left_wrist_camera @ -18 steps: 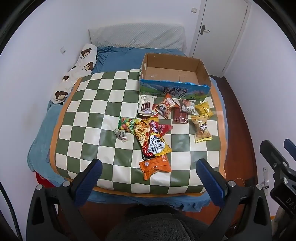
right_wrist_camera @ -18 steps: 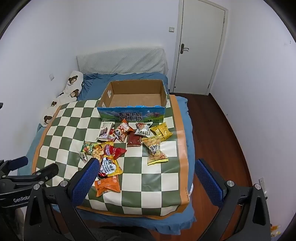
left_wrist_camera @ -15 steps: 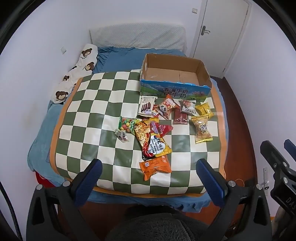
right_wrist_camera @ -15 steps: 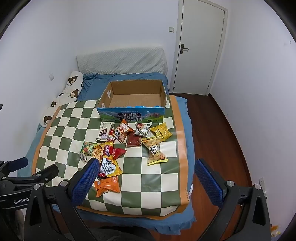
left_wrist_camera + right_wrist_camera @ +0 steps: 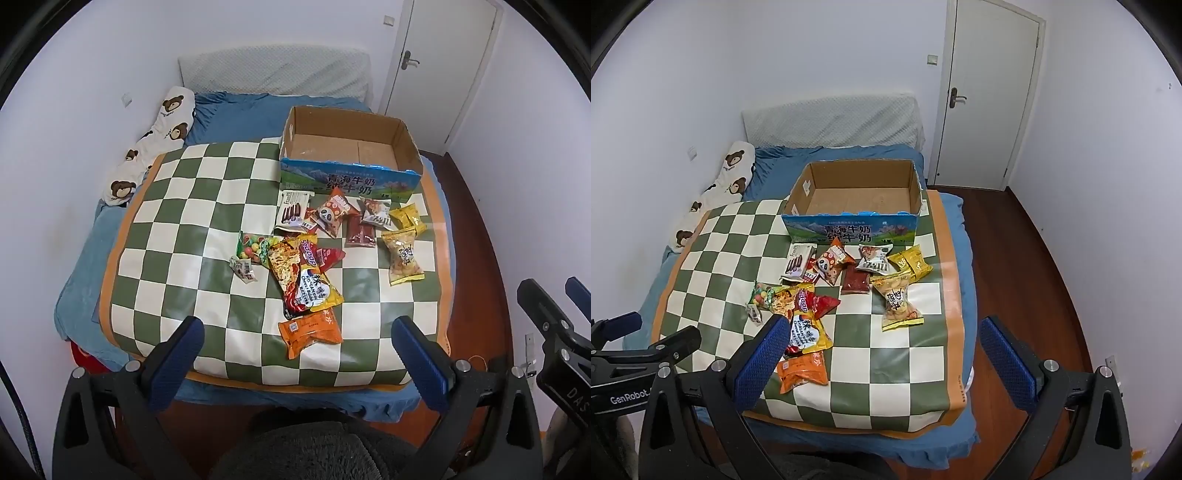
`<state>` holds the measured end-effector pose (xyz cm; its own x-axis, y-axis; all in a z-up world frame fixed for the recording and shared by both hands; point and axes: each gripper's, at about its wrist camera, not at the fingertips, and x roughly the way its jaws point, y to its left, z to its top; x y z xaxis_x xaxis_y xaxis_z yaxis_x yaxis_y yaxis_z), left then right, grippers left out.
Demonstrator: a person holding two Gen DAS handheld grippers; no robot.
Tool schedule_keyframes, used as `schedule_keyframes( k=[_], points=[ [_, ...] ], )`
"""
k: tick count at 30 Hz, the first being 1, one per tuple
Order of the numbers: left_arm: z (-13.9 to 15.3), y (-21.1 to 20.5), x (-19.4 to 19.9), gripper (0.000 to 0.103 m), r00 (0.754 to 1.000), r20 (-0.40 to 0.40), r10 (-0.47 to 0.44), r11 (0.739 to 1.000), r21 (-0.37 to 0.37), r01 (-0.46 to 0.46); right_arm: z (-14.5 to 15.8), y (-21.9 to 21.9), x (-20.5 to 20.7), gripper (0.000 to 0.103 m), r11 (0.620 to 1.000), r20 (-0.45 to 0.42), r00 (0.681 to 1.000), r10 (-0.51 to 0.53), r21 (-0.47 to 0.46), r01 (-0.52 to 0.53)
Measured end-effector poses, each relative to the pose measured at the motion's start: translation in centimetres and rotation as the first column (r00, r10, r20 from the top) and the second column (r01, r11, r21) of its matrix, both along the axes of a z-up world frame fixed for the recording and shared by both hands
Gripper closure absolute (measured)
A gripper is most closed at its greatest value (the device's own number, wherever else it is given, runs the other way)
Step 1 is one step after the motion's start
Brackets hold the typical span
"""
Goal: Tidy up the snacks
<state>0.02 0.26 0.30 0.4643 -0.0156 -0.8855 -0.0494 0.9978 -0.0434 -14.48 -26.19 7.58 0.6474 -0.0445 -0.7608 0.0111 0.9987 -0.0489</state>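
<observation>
Snacks (image 5: pixel 310 273) overlap in a heap, so one pinch prob drags neighbours off the bed (image 5: pixel 85 258). Left tongs (image 5: pixel 295 354) & right tongs (image 5: pixel 882 354) both gape wide, holding nothing; box (image 5: pixel 857 177) w/ nothing inside.

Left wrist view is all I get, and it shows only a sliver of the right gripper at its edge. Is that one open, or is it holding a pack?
Observer: In the right wrist view, the right gripper is wide open. Nothing sits between its blue pads.
Operator: And how does my left gripper look from outside?
Observer: The left gripper shows at that view's left edge, beside the right one. It is by the near left corner of the checkered mat, is open, and touches no pack. The closest one is the orange pack.
</observation>
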Motion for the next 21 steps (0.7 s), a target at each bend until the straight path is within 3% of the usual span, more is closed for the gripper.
schedule_keyframes(
  k=[21],
  points=[
    [0.13,0.23,0.08,0.000,1.000,0.003,0.001,1.000,-0.002,-0.001,-0.59,0.57,-0.03,0.000,1.000,-0.001,1.000,0.012,0.003,-0.012]
  ],
)
